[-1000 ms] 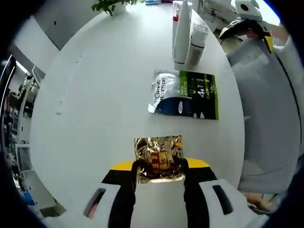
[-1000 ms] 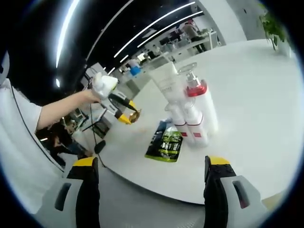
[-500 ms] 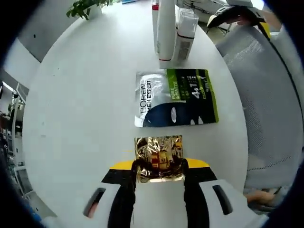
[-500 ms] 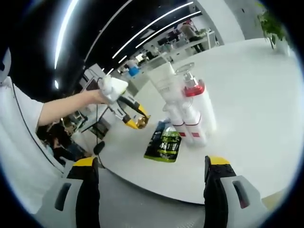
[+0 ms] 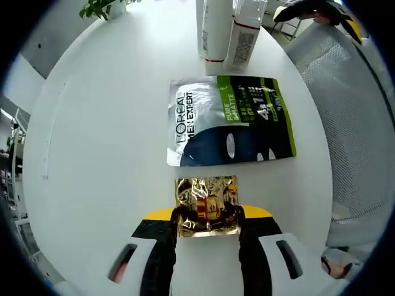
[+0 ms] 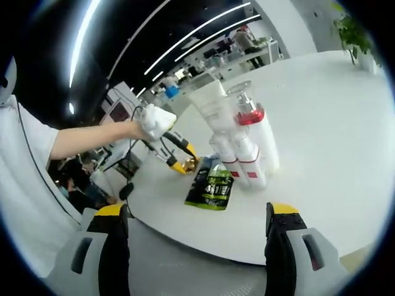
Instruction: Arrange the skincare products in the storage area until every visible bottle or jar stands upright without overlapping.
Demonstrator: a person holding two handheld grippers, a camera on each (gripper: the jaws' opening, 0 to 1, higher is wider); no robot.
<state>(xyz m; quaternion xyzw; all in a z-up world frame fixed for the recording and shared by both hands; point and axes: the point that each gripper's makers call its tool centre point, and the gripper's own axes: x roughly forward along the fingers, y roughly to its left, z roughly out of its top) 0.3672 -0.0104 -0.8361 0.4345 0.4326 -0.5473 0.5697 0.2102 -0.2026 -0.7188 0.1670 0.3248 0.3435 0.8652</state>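
Observation:
My left gripper (image 5: 207,217) is shut on a crinkled gold foil sachet (image 5: 206,203), held just above the round white table (image 5: 105,154). Right in front of it lies a flat green, black and silver sachet pouch (image 5: 229,119). Beyond the pouch stand a white tube (image 5: 214,28) and a white bottle (image 5: 244,37), upright and close together. In the right gripper view the same cluster of upright white bottles (image 6: 244,145) with red bands stands on the table, the green pouch (image 6: 211,185) before it. My left gripper (image 6: 185,161) shows there, low beside the pouch. My right gripper (image 6: 196,246) is open and holds nothing, off the table's edge.
A grey mesh office chair (image 5: 352,111) stands by the table's right edge. A potted plant (image 5: 102,7) sits at the table's far side, also seen as a plant (image 6: 355,37) at the far right. A person's arm (image 6: 92,139) reaches in from the left. Office desks lie beyond.
My left gripper has carried the gold sachet forward and lower, closer to the green pouch. My right gripper has stayed put and open.

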